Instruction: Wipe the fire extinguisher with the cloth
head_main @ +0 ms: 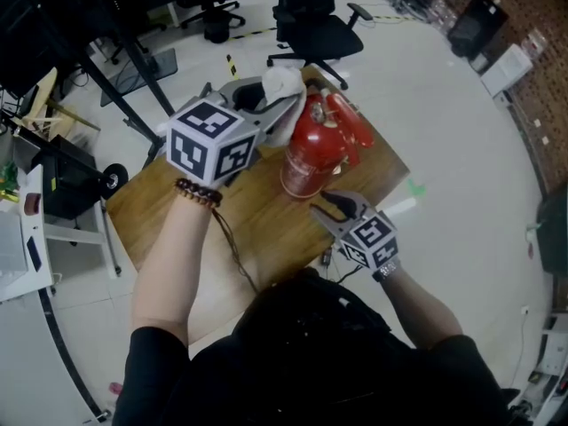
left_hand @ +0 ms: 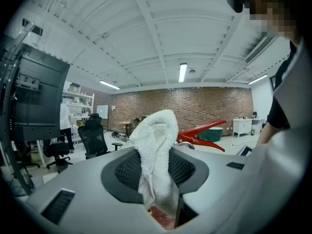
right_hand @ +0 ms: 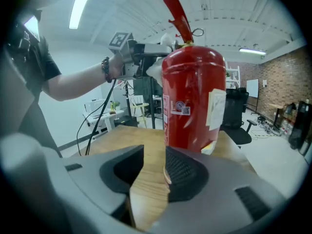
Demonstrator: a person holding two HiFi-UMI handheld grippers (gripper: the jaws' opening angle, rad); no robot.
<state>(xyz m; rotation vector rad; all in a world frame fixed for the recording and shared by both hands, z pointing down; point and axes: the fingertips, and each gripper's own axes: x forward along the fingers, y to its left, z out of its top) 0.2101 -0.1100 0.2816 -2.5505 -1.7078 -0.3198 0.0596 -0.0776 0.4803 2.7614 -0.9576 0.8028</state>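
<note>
My left gripper (head_main: 266, 106) clamps the white cloth (head_main: 286, 85) beside the fire extinguisher (head_main: 312, 153) top, ready to wipe; my right gripper (head_main: 332, 204), jaws apart and empty, waits near its base.

Left gripper (head_main: 269, 105) was held high on an outstretched arm, jaws pinching the cloth (head_main: 284, 84) — right gripper (head_main: 326, 205) lower, jaws apart, empty.

No word or number could be read anywhere. The fire extinguisher (right_hand: 192, 101) carried a small label (right_hand: 180, 107) with a round emblem and a code square, and a pale sticker (right_hand: 216, 108) to its right, both with print too small to read. The left cube (head_main: 211, 142) and right cube (head_main: 371, 240) bore only black-and-white square markers.
</note>
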